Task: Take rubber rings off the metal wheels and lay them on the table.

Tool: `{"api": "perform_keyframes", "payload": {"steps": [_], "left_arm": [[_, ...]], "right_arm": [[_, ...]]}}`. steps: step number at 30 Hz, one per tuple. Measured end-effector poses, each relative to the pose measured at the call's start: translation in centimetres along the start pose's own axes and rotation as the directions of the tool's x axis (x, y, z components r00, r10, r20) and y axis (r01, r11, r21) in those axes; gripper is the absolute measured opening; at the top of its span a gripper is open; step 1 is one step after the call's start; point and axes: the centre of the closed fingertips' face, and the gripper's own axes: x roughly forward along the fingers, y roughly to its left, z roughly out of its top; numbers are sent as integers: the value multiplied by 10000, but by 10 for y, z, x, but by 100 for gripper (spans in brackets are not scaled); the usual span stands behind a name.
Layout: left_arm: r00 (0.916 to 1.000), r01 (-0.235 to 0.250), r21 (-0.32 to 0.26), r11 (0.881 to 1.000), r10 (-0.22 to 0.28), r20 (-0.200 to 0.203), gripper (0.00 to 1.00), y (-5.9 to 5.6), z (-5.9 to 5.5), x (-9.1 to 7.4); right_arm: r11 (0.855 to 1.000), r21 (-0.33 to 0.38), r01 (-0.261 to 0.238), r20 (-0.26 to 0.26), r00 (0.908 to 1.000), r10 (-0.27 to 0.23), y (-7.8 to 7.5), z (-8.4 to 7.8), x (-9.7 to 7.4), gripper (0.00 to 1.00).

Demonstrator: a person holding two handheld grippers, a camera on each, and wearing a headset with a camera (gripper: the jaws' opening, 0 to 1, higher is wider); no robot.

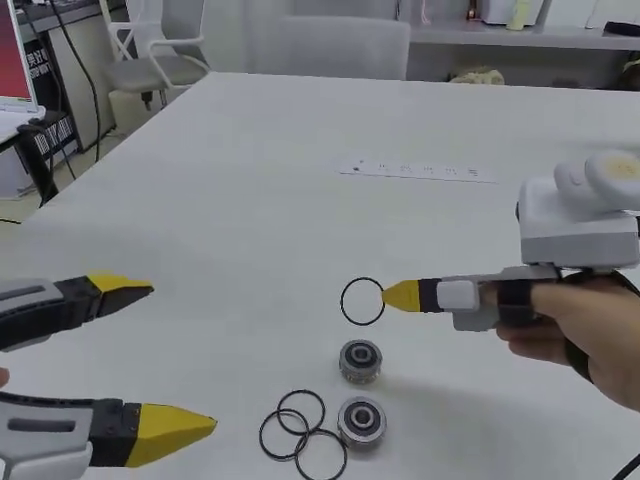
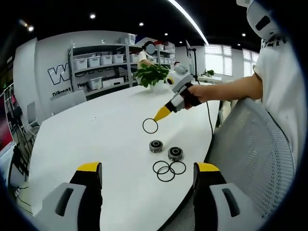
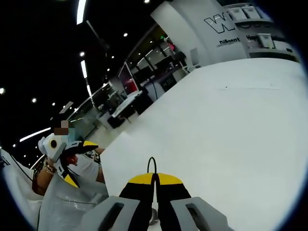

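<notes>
Holding one rubber ring [image 1: 342, 301] clamped in its closed jaws, the right gripper [image 1: 385, 296] sits over the tabletop [image 1: 250, 180], just beyond two metal wheels [image 1: 360, 360]. On the left gripper [image 1: 182, 358] the jaws stand wide apart. Three loose rings [image 1: 300, 432] lie beside the nearer wheel [image 1: 361, 421].

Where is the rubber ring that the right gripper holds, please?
In the head view, right of centre, the rubber ring is pinched by the right gripper, just beyond the two metal wheels.

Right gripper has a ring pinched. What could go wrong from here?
The right gripper pinches the held ring only at its edge, by the jaw tips, so it may slip or roll away on release. Released here, it could land on the farther wheel or tangle with the laid rings.
</notes>
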Motion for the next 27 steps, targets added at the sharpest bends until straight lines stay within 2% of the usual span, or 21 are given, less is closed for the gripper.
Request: {"api": "perform_keyframes", "payload": {"steps": [7, 12, 16, 23, 27], "left_arm": [[9997, 78, -283, 9996, -85, -247, 75, -5, -15, 6], [9999, 56, -520, 9986, -63, -145, 77, -3, -14, 7], [9984, -16, -384, 9993, -6, -569, 78, -2, -23, 9], [9975, 28, -547, 9985, -66, -699, 78, -2, -28, 9], [9971, 6, -599, 9982, -51, -755, 78, -2, -30, 9]], "right_arm": [[9991, -363, -240, -66, 9997, 238, 12, 2, 2, 0], [9965, -736, -400, -264, 9989, 381, 20, 1, 6, 0], [9931, -1066, -490, -489, 9978, 440, 26, -4, 9, 0], [9871, -1428, -722, -1218, 9910, 549, 32, -20, 20, 0], [9789, -1760, -1036, -1891, 9795, 697, 40, -35, 27, 0]]}}
